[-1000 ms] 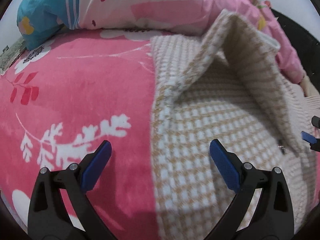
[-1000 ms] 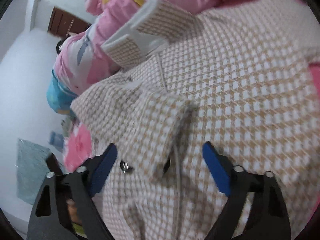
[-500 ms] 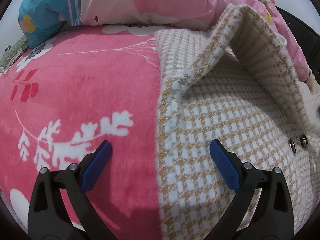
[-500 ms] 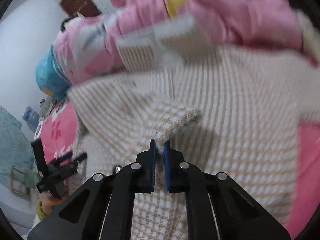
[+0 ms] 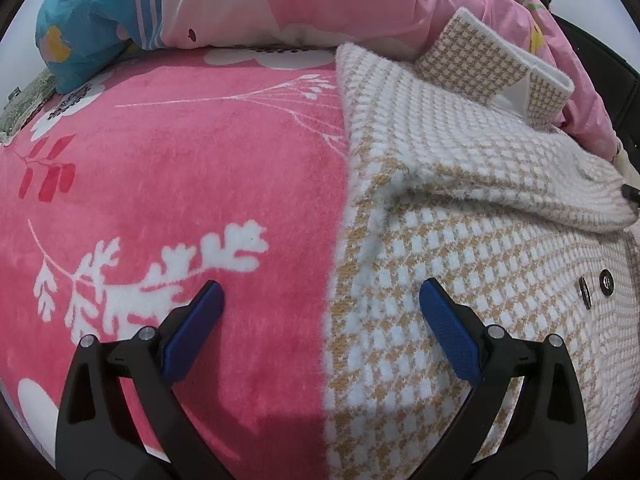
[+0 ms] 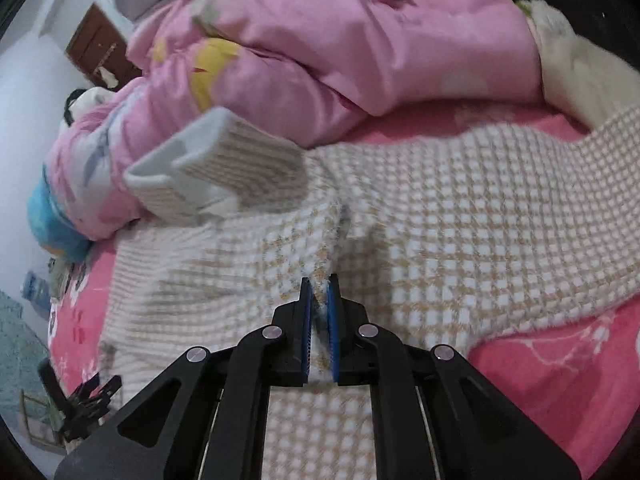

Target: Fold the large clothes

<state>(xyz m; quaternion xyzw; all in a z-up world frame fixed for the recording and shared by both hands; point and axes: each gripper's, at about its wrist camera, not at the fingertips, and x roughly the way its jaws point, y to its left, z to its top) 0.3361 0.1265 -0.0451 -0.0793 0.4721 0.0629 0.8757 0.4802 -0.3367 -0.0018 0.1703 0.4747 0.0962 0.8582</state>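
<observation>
A tan-and-white houndstooth knit coat (image 5: 460, 248) lies on a pink fleece blanket (image 5: 180, 168). Its left sleeve is folded across the body, and its collar (image 5: 492, 64) stands up at the far end. My left gripper (image 5: 320, 312) is open and empty, low over the coat's left edge, one finger over the blanket and one over the coat. My right gripper (image 6: 319, 300) is shut on the sleeve end of the coat (image 6: 460, 232), holding it just above the coat's body. The left gripper also shows small at the lower left of the right wrist view (image 6: 86, 404).
A bunched pink quilt (image 6: 340, 48) lies along the far side of the bed, against the collar. A blue patterned pillow (image 5: 92, 20) sits at the far left. Two snap buttons (image 5: 596, 284) show on the coat's front. A brown door (image 6: 100, 48) stands beyond.
My right gripper closed on the sleeve end and carried it across the coat, so the raised sleeve flap now lies lower and flatter. My left gripper stayed open and nearly still.
</observation>
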